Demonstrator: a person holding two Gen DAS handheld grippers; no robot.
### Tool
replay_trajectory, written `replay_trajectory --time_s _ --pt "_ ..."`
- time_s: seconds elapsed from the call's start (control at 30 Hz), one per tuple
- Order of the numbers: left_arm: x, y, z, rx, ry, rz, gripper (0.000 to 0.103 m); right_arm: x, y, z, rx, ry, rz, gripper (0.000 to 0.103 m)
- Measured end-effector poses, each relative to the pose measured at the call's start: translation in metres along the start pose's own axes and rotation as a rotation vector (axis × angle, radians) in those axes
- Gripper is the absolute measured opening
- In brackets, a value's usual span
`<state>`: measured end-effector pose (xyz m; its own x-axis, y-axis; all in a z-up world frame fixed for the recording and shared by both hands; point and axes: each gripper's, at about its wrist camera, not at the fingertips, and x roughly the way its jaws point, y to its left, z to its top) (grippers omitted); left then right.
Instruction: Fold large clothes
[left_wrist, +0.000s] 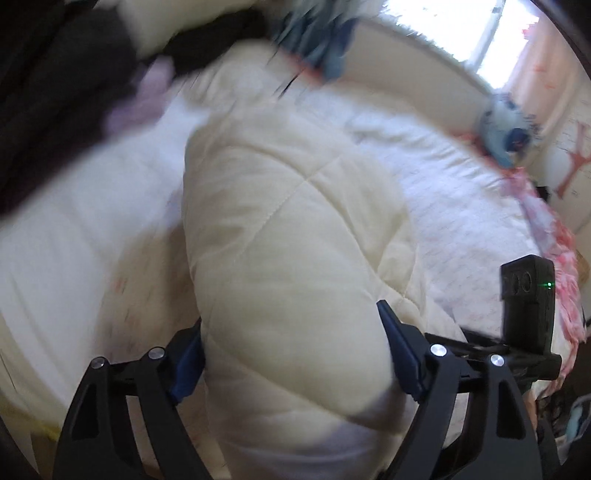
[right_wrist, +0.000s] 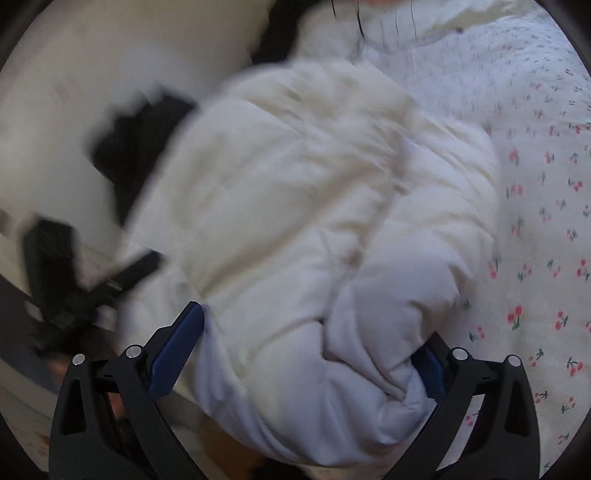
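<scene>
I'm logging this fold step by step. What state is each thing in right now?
Cream quilted coat: bunched into a thick roll, lying on the bed.
Left gripper: jaws wide, coat bulk between its pads.
Right gripper: jaws wide, coat bulk filling the gap.
Floral bedsheet: spread flat.

left gripper (left_wrist: 291, 354) angling steeply down, jaws spread wide, right gripper (right_wrist: 314, 354) tilting down, jaws likewise spread wide

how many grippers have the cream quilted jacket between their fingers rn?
2. The left gripper straddles a padded fold of the cream quilted jacket; the right gripper has a bunched end of it. Blur hides whether the pads press.
</scene>
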<state>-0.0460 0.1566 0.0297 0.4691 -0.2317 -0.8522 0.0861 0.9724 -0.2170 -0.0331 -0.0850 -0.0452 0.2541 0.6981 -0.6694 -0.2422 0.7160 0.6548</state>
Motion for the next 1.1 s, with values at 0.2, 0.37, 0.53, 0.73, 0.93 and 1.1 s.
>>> replay_trajectory --time_s 0.2,0.37,0.53,0.73,0.93,1.1 --pt "0.01 0.061 -0.031 -0.132 0.0 -0.036 0.088 -0.006 -0.001 -0.019 -0.019 0.007 -0.114 0.097" --pt "-0.039 0.06 0.008 -0.111 -0.209 -0.025 0.091 -0.063 0.051 0.023 -0.151 -0.264 -0.186 0.097" --pt "0.027 0.054 0.035 -0.137 -0.112 -0.046 0.091 0.05 0.059 0.08 -0.17 -0.091 -0.383 0.097" --pt "0.045 0.031 0.016 -0.06 -0.081 0.118 0.094 0.044 0.034 0.066 -0.109 -0.073 -0.324 0.097" --pt "0.0 0.008 -0.042 -0.016 -0.085 0.26 0.096 -0.026 0.082 -0.026 -0.268 -0.108 -0.399 0.097" --pt "-0.03 -0.013 -0.081 -0.01 -0.09 0.299 0.096 -0.045 0.1 -0.091 -0.268 -0.105 -0.486 0.097"
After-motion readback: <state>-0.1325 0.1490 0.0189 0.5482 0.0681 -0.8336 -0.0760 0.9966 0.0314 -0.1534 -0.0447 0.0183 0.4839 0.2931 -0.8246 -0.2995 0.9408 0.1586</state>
